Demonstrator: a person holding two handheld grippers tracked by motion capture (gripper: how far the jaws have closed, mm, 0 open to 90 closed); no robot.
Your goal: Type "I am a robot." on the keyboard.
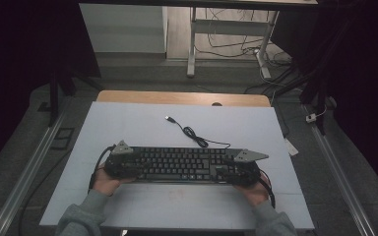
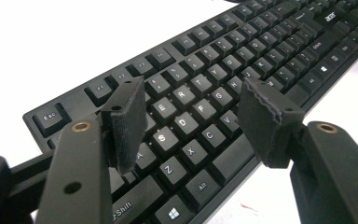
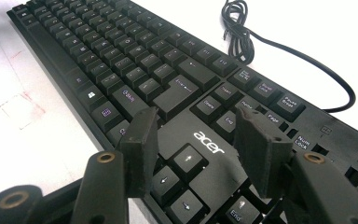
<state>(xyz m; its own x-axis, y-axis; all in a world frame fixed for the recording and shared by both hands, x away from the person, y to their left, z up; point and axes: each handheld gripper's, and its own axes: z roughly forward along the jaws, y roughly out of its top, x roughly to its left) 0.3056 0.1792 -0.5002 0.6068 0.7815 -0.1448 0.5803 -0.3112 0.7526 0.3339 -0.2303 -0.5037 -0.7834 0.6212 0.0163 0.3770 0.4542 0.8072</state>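
Observation:
A black Acer keyboard (image 1: pixel 182 164) lies flat across the white tabletop, close to the person's side. My left gripper (image 1: pixel 139 167) hovers over its left end. In the left gripper view the gripper (image 2: pixel 193 100) is open, its pads apart above the letter keys of the keyboard (image 2: pixel 214 70), with nothing pinched. My right gripper (image 1: pixel 222 172) is over the right end. In the right gripper view that gripper (image 3: pixel 196 126) is open above the logo and arrow keys of the keyboard (image 3: pixel 121 56). A hand holds each gripper from the near side.
The keyboard's black cable (image 1: pixel 192 132) coils behind it and ends in a loose USB plug (image 1: pixel 169 118); the same coil (image 3: pixel 242 32) lies beyond the keyboard's far edge. The white board (image 1: pixel 128 123) rests on a wooden table (image 1: pixel 177 97). Desk legs and wires lie farther back.

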